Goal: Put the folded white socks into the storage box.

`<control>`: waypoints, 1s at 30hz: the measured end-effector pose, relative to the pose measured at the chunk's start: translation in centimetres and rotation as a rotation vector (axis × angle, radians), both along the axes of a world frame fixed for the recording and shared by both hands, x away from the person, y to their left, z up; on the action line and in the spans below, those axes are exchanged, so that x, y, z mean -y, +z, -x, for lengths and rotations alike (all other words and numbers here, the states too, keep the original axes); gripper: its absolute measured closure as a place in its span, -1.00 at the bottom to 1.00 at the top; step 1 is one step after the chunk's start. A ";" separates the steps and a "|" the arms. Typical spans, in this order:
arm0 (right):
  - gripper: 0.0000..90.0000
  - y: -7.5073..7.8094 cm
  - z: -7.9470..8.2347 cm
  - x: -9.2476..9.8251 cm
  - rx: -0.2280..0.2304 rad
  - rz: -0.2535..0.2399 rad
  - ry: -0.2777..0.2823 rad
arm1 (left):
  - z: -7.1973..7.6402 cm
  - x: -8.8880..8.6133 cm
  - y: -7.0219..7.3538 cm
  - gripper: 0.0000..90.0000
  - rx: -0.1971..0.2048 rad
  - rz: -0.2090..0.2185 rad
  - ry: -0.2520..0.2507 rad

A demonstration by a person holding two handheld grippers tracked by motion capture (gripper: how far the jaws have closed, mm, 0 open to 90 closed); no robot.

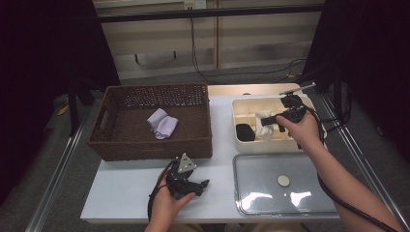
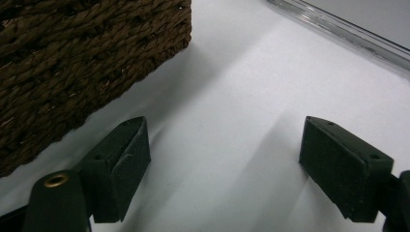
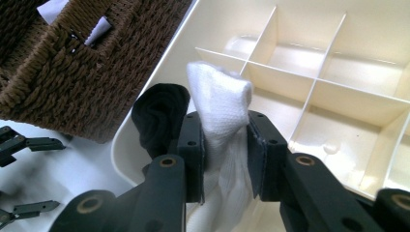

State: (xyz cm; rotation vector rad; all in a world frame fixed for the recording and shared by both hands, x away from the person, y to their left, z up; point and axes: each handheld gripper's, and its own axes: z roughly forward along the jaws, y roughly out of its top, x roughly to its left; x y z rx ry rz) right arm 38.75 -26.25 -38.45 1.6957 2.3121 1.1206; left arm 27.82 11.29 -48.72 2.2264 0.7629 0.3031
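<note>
My right gripper is shut on a rolled white sock, whose upper end sticks out past the pads. It hangs over the cream divided box, beside a black sock that lies in a left-hand compartment. In the high view the white sock and black sock sit at the box's left half, with my right gripper reaching in from the right. My left gripper rests on the white table near the front, open with nothing between its pads. It lies just below the wicker basket.
The brown wicker basket holds a pale lilac cloth bundle. A clear plastic lid lies flat at the front right of the table, below the cream box. Most of the cream box's compartments hold nothing.
</note>
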 end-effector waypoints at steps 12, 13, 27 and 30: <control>0.56 -2.2 -0.1 -0.5 -0.023 0.078 0.014 | 0.0 0.0 0.0 -0.59 0.003 0.002 0.001; 0.56 -2.4 -0.1 -0.6 -0.024 0.082 0.016 | 0.0 0.0 0.0 -0.59 0.003 0.002 0.001; 0.56 -3.6 0.3 -1.2 -0.024 0.127 0.038 | 0.0 0.0 0.0 -0.60 0.003 0.002 0.001; 0.56 -3.9 0.4 -1.6 -0.028 0.140 0.046 | 0.0 0.0 0.0 -0.59 0.003 0.002 0.001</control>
